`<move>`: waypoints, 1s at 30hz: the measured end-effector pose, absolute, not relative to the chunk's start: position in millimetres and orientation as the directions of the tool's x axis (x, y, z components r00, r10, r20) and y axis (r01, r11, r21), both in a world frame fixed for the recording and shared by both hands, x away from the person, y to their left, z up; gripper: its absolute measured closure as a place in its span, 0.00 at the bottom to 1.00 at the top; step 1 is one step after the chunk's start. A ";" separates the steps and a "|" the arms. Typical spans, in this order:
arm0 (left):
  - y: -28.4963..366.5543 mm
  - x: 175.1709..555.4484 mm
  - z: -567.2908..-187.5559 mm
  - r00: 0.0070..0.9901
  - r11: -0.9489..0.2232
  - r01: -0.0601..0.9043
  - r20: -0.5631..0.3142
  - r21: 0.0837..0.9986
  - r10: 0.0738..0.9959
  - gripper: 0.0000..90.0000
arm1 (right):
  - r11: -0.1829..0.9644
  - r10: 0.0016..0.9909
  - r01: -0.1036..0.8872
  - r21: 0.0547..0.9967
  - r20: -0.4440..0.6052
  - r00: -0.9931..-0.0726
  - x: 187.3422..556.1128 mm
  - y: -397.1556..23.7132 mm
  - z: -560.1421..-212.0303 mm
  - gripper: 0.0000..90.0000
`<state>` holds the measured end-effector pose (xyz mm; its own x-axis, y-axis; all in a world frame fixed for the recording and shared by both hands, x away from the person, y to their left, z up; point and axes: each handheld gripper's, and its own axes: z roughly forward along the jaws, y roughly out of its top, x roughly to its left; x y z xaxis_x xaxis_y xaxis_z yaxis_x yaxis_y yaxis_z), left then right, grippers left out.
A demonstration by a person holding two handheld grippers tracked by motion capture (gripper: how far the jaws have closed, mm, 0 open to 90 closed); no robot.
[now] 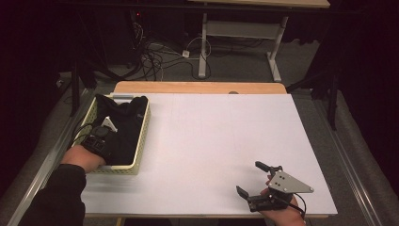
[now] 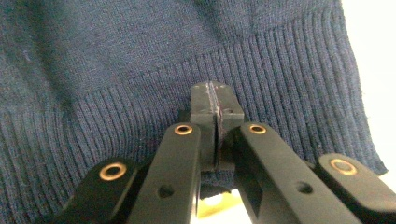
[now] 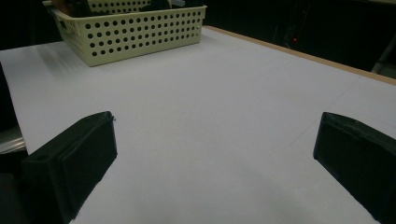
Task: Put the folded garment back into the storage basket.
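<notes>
A dark navy knit sweater [image 1: 124,127] fills a pale yellow perforated basket [image 1: 141,141] at the table's left edge. My left gripper [image 1: 107,127] reaches down into the basket onto the sweater. In the left gripper view its jaws [image 2: 212,100] are shut, pad against pad, with the tips at the sweater's ribbed hem [image 2: 280,79]. Whether a fold is pinched between the pads I cannot tell. My right gripper [image 1: 251,178] rests near the front right of the white table [image 1: 211,136], open and holding nothing. Its wide-apart jaws [image 3: 217,126] face across the table toward the basket [image 3: 140,32].
A wooden strip [image 1: 197,87] runs along the table's far edge. Beyond it are a desk frame [image 1: 203,42] and loose cables [image 1: 155,59] on the floor. A person's dark sleeve [image 1: 59,197] comes in at the bottom left.
</notes>
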<state>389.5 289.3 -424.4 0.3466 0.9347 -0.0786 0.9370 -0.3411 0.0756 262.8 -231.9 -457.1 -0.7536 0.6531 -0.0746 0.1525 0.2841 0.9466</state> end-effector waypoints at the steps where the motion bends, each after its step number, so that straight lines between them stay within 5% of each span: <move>1: 289.4 390.3 -424.5 0.343 -0.338 0.939 -0.085 0.068 0.935 0.92 | 0.283 0.652 0.151 0.947 -0.074 -0.754 262.9 -232.0 -457.1 0.00; 18: 278.8 395.6 -409.4 0.314 -0.314 0.949 -0.133 0.016 0.940 0.29 | 0.287 0.647 0.142 0.947 -0.083 -0.758 260.7 -230.1 -455.8 0.00; 30: 271.1 396.8 -410.1 0.263 -0.272 0.962 -0.160 -0.032 0.951 0.00 | 0.290 0.647 0.138 0.947 -0.088 -0.758 259.6 -228.7 -455.1 0.00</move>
